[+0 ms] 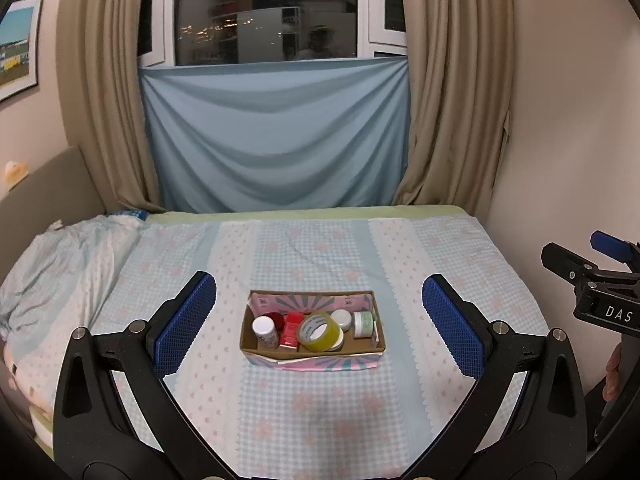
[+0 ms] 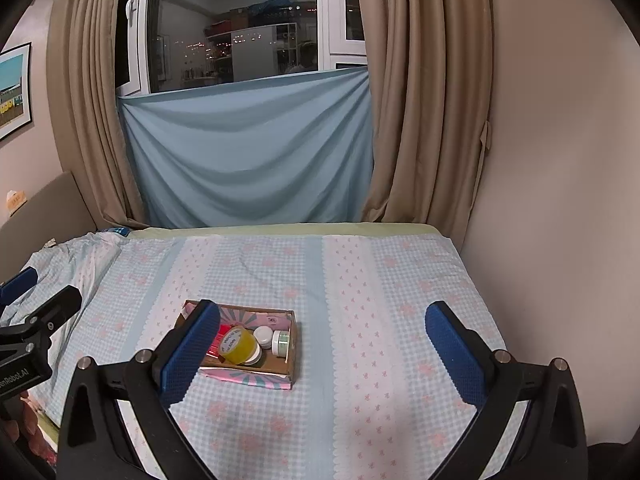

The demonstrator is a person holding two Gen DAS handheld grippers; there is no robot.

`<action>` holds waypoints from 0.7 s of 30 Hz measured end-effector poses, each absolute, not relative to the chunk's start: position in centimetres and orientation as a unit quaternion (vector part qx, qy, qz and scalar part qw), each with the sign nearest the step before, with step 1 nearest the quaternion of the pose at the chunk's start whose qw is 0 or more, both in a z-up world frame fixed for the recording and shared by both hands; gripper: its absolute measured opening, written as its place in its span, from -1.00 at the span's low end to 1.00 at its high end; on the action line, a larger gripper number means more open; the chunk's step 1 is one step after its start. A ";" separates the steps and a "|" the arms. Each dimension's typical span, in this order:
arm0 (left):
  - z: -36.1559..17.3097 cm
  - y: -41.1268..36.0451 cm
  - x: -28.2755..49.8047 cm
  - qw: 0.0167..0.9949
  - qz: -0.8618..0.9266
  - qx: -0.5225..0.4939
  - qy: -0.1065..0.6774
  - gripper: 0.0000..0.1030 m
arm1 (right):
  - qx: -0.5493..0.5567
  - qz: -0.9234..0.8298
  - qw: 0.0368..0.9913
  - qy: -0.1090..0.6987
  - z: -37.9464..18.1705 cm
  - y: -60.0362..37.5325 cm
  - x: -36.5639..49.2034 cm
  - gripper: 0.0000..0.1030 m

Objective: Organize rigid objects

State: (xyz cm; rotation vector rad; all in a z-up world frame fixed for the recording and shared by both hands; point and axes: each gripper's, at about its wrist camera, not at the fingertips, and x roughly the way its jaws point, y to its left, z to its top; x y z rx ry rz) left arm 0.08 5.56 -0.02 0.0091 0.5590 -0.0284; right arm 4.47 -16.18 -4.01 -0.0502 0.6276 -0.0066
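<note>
Nearest to us, our left gripper [image 1: 319,326] has its blue-padded fingers [image 1: 184,322] spread wide, holding nothing and touching nothing; in its view the cardboard box [image 1: 256,350] sits between the pads at about 12 o'clock, well apart from both. Our right gripper [image 2: 323,350] is spread just as wide and is also empty; its left pad [image 2: 188,350] overlaps the box's left end [image 2: 294,360] in that view, but we cannot tell whether it touches.

The box rests on the checked blue-and-pink bedspread [image 1: 320,408], near the middle of the bed. Inside it we see, from 9 to 3 o'clock, a white-capped bottle [image 1: 265,332], a dark red lid [image 1: 276,319] behind it, a red packet [image 1: 292,330], a roll of yellowish tape [image 1: 318,331] leaning on edge, a white round jar [image 1: 341,319] and a pale green jar [image 1: 363,324].

Beyond the bed, at 12 o'clock, a blue cloth [image 1: 276,136] hangs below a dark window [image 1: 264,12], with beige curtains [image 1: 456,92] on either side. A framed picture [image 1: 18,46] hangs at 10 o'clock, and a bare wall [image 2: 560,200] runs along the bed's 3 o'clock edge. Rumpled bedding [image 1: 52,264] lies at 9 o'clock. The bedspread around the box is flat on all sides.
</note>
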 end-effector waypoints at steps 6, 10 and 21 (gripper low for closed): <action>-0.1 5.6 0.2 0.961 -0.013 0.006 0.276 0.99 | -0.021 -0.004 0.951 0.310 -4.1 -16.3 4.7 0.99; -0.1 5.6 0.6 0.961 -0.010 0.008 0.275 0.99 | -0.018 -0.003 0.951 0.310 -4.1 -16.4 4.9 0.99; 0.0 5.9 0.9 0.962 -0.006 0.009 0.274 0.99 | -0.016 -0.003 0.951 0.310 -3.9 -16.1 5.3 0.99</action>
